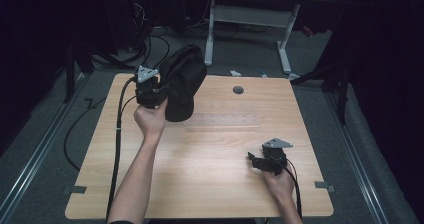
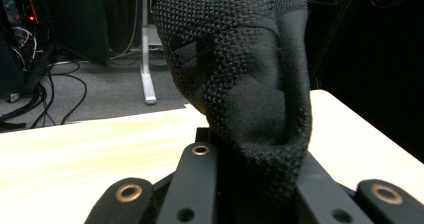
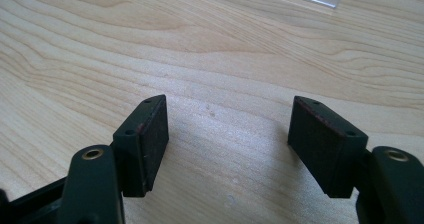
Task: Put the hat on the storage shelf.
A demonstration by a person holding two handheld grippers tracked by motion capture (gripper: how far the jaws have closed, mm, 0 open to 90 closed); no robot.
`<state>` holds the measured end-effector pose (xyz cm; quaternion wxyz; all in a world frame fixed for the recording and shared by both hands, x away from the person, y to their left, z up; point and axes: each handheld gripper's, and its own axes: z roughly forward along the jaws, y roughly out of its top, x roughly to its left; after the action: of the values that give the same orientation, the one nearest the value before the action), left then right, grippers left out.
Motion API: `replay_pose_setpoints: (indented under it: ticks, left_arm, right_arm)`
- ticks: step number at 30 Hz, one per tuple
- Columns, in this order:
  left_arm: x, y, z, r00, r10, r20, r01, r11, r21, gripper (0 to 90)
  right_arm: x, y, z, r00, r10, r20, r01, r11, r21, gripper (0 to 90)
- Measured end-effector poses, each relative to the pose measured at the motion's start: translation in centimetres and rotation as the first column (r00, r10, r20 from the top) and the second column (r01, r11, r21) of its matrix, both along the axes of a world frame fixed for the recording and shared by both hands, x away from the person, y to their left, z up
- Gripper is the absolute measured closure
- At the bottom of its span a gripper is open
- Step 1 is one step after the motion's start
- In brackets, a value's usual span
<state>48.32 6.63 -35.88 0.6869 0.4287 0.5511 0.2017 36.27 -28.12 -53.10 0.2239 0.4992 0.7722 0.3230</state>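
Your left gripper is clamped on a black knit cloth, lifted above the table's far-left part. Your right gripper, jaws apart, sits low near-right. No legible writing.

Black fabric top cut off.

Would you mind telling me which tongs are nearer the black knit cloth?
Left. The left tongs grip the black knit cloth; the right tongs sit open, far across the table.
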Motion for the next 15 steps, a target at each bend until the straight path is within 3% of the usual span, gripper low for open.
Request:
replay_pose_setpoints:
  ticks: [15]
  left_arm:
    - [0.67,-0.5,-0.61,0.9994,0.034,-0.002,-0.034,0.9993,0.014,85.3]
  right_arm:
    - [0.0,0.0,0.0,1.0,0.0,0.0,0.0,1.0,0.0,32.8]
